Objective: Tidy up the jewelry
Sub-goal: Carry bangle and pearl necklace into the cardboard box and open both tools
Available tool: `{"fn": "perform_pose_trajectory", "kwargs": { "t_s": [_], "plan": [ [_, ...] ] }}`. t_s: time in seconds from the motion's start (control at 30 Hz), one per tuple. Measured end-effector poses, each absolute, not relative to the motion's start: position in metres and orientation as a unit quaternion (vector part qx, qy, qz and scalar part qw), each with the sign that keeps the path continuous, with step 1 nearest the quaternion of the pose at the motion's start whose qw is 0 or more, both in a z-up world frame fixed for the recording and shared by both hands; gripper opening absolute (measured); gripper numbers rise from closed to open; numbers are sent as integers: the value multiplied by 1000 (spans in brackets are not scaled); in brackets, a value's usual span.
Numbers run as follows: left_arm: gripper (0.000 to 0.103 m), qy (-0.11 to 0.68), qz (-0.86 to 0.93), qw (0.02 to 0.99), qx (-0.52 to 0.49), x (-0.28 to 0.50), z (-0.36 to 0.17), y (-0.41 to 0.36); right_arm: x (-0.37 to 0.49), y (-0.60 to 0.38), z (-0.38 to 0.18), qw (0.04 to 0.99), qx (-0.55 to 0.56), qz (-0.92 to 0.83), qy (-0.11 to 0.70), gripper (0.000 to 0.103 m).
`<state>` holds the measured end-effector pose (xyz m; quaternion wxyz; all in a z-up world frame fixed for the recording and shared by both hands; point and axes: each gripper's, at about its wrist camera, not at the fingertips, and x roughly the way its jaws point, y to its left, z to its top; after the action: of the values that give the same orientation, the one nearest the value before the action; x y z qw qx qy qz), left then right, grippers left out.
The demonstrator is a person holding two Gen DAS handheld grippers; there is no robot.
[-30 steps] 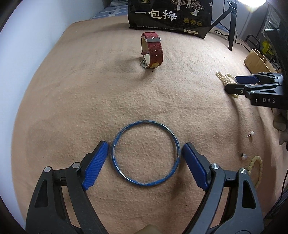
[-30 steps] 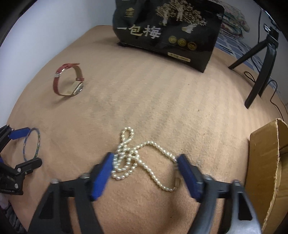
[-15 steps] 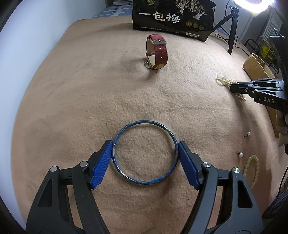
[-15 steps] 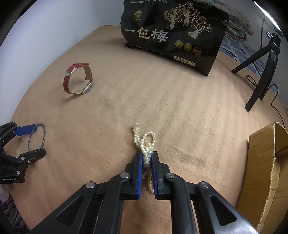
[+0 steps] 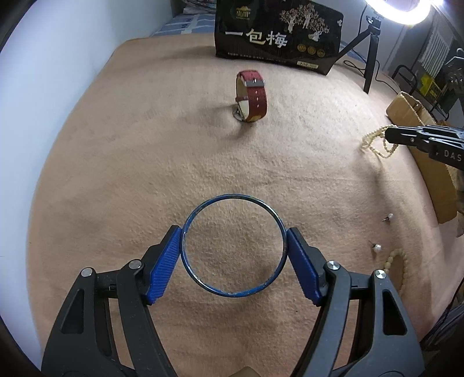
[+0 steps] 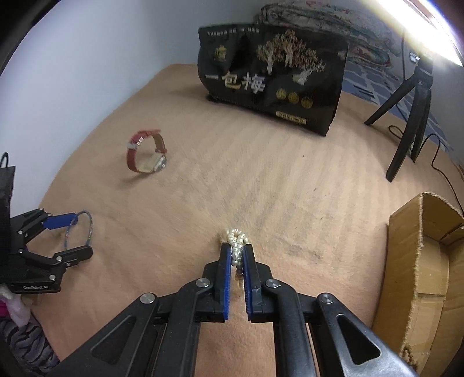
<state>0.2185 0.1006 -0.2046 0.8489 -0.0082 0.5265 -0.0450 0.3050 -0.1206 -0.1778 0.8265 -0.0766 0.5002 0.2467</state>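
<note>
Jewelry barely sorted: right gripper [image 6: 237,255] jaws clamped the pearl necklace [image 6: 236,242], left gripper [image 5: 233,255] jaws pinched the blue bangle [image 5: 185,232]; watch [image 5: 252,97] at twelve o'clock, earrings [image 5: 377,247] at three lay loose.

You see strong glare from a ring light [image 5: 397,11] in the upper right of both frames. The blanket [image 5: 145,174] looks dim, edges bend and darken, and the right view is slightly blurred.

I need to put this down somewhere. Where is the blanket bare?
Bare: the wide stretch between the red-strapped watch and the blue metal bangle, and the left side toward the white wall. Crowded: the right edge, with pearl stud earrings, beaded bracelet and cardboard box.
</note>
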Motion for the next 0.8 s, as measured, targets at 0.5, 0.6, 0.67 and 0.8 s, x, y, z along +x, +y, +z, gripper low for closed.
{"fn": "perform_pose_trajectory", "kwargs": {
  "t_s": [0.5, 0.6, 0.67, 0.8],
  "plan": [
    [74, 476, -90, 875, -1, 206, -140, 60, 275, -160, -107, 856, -43, 264, 442, 5],
    [74, 466, -108, 878, 0, 204, -126, 41, 268, -176, -92, 864, -34, 262, 429, 5],
    [74, 460, -120, 880, 1, 204, -119, 28, 265, -187, -85, 869, -28, 257, 421, 5],
    [74, 448, -145, 882, 0, 204, -105, -1, 262, -216, -74, 880, -12, 242, 408, 5]
  ]
}}
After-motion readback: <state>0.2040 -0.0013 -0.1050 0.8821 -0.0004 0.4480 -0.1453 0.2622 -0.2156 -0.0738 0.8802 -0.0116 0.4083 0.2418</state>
